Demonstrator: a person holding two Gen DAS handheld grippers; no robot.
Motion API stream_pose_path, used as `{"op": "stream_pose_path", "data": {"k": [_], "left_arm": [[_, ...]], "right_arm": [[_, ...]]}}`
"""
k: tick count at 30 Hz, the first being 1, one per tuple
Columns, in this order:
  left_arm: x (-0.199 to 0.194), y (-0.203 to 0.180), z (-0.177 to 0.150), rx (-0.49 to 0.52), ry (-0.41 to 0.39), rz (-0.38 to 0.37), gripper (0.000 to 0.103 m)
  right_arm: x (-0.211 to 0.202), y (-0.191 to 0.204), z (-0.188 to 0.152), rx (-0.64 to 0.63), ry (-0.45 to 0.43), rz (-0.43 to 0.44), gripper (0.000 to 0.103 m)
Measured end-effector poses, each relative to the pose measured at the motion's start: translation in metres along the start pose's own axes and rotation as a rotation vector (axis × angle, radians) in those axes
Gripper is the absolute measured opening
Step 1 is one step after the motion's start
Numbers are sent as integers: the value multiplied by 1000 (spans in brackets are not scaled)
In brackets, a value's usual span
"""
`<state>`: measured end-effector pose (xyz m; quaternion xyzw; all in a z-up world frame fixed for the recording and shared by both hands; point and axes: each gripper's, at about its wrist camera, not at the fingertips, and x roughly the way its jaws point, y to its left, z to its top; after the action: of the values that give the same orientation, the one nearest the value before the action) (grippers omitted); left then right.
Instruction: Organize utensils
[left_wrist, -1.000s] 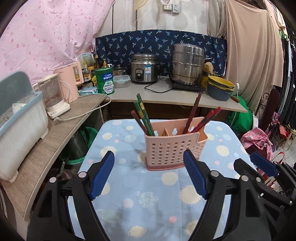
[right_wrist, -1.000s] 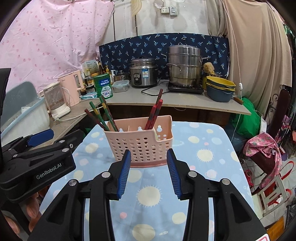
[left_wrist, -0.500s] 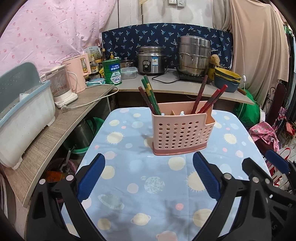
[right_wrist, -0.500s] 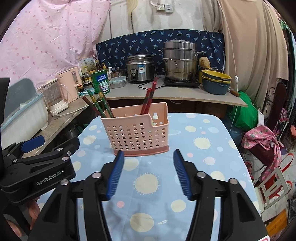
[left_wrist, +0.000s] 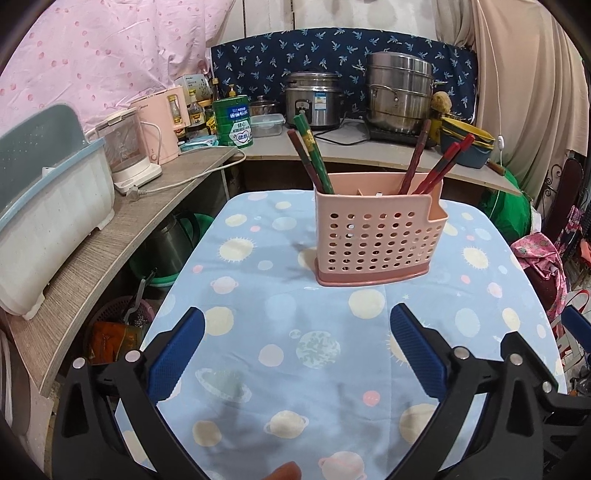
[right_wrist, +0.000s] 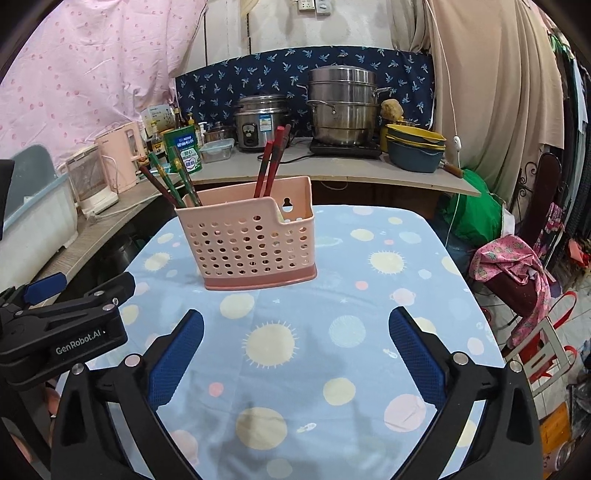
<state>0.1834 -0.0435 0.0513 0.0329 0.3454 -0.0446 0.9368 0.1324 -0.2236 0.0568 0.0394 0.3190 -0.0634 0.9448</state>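
Observation:
A pink perforated utensil holder stands upright on the blue planet-print tablecloth; it also shows in the right wrist view. Green and dark chopsticks lean in its left compartment, red and dark chopsticks in its right. My left gripper is open and empty, well short of the holder. My right gripper is open and empty, also short of the holder. The left gripper's body shows at the left of the right wrist view.
A wooden counter runs along the left and back with a dish rack, kettles, a green tin, a rice cooker, a steamer pot and bowls. Clutter and clothes lie right of the table.
Both grippers have pulled back from the holder and risen. The right gripper's jaws have opened wider. The holder has stayed in place.

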Motion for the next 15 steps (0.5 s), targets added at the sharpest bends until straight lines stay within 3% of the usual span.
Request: {"op": "stream_pose_path", "data": {"k": [15], "left_arm": [[15, 0, -12, 1, 16, 5, 96]], "right_arm": [[13, 8, -4, -12, 33, -23, 97]]}}
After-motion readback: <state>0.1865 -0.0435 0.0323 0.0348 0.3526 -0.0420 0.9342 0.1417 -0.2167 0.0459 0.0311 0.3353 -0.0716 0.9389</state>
